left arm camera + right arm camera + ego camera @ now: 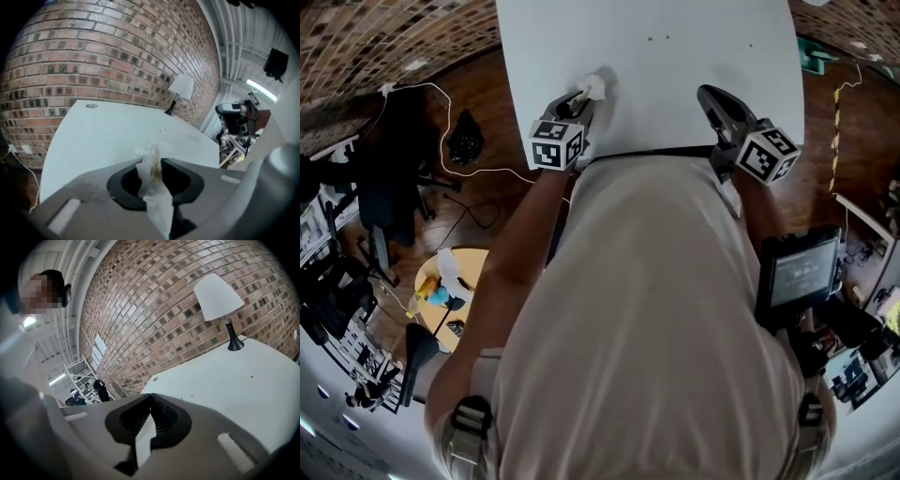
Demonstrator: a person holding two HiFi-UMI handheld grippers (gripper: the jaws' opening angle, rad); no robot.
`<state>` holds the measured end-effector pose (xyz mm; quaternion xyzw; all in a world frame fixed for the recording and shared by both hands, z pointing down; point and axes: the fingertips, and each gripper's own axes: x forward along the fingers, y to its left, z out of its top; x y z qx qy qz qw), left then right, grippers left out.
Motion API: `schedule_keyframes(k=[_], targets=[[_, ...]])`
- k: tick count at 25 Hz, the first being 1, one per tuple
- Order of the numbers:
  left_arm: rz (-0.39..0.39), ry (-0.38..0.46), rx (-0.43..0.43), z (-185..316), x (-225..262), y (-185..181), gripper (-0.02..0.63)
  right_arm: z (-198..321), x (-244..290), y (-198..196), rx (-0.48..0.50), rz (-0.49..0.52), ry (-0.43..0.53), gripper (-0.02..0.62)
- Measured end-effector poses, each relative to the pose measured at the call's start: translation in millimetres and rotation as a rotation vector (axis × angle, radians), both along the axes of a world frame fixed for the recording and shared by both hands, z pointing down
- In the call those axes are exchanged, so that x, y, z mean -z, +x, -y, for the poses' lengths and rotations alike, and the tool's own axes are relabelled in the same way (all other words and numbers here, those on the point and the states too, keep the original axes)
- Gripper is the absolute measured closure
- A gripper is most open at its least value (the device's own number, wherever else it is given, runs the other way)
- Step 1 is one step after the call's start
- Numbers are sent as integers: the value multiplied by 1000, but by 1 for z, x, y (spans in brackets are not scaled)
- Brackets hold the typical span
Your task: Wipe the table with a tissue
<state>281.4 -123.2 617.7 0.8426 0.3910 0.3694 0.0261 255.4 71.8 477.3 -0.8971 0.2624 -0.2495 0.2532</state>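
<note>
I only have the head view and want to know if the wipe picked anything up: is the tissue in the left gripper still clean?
Observer: No. In the left gripper view the tissue is pinched between the jaws of the left gripper, and it has a yellowish-brown stain near the tip that sticks out.
Operator: And the other one, is it holding anything?
Observer: Nothing. In the right gripper view the jaw tips of the right gripper meet with nothing between them.
</note>
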Motion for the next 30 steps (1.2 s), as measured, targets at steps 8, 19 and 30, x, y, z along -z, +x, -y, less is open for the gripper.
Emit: schedule_keyframes(k=[8,19,30], targets=[[-24,-84,30,-24,23,4,515,-11,-13,10,7,20,24,588],[-35,61,41,-77,22,23,515,-62,-15,21,27,23,53,588],[-31,199,61,-115,5,62,514,-114,-23,16,7,49,73,588]])
